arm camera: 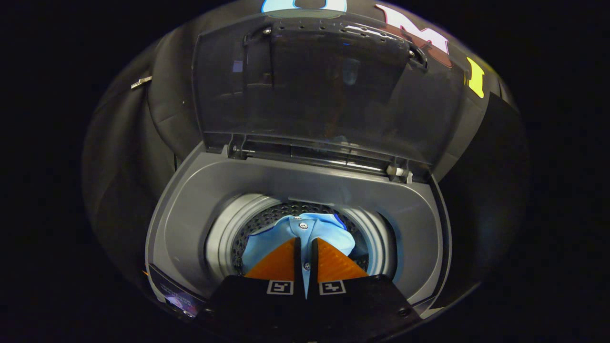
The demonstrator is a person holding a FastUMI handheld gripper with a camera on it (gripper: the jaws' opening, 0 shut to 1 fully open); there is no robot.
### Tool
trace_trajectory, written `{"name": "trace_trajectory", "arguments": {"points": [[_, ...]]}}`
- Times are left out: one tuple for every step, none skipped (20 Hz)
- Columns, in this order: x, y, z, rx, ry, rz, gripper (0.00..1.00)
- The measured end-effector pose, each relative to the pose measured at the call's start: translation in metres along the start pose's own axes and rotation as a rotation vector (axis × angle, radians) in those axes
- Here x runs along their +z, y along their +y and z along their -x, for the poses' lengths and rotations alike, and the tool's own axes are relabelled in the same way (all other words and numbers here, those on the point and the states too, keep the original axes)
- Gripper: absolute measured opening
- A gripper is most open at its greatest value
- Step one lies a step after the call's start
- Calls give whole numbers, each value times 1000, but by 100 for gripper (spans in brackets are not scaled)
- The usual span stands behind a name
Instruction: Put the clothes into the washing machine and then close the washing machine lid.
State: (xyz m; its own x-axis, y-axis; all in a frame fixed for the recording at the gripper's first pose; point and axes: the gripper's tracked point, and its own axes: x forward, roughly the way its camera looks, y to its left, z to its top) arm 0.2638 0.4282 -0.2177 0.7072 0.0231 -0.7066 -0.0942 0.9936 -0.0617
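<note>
A light blue buttoned shirt (329, 227) lies bunched inside the perforated drum (261, 223) of a grey top-loading washing machine (200, 200). My gripper (306, 239) points down into the drum opening. Its fingers stand almost together, with a narrow strip of the shirt's button placket pinched between them. The rest of the shirt spreads out just beyond and to both sides of the fingertips. The dark see-through lid (329, 85) stands upright on its hinges behind the opening.
The drum's pale inner ring (221, 233) surrounds the shirt. A control panel (176, 297) runs along the machine's front left corner. Black cloth wall hangs close behind and on both sides of the machine.
</note>
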Motion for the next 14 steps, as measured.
{"name": "trace_trajectory", "arguments": {"points": [[-1,1,0,4,3,0,5],[-1,0,0,2,3,0,5],[0,0,-1,3,2,0,5],[-3,-1,0,-4,7,4,5],[-6,-5,0,-27,20,13,7],[-6,-11,3,-52,17,16,21],[-2,-10,4,-45,2,3,34],[3,-10,4,-37,-12,-21,48],[6,-7,9,-22,-23,-49,61],[8,-7,8,-15,-26,-59,74],[8,-11,10,-27,-23,-49,79],[8,-13,11,-34,-22,-44,86],[7,-12,10,-34,-20,-38,90],[7,-14,10,-41,-17,-34,94]]}}
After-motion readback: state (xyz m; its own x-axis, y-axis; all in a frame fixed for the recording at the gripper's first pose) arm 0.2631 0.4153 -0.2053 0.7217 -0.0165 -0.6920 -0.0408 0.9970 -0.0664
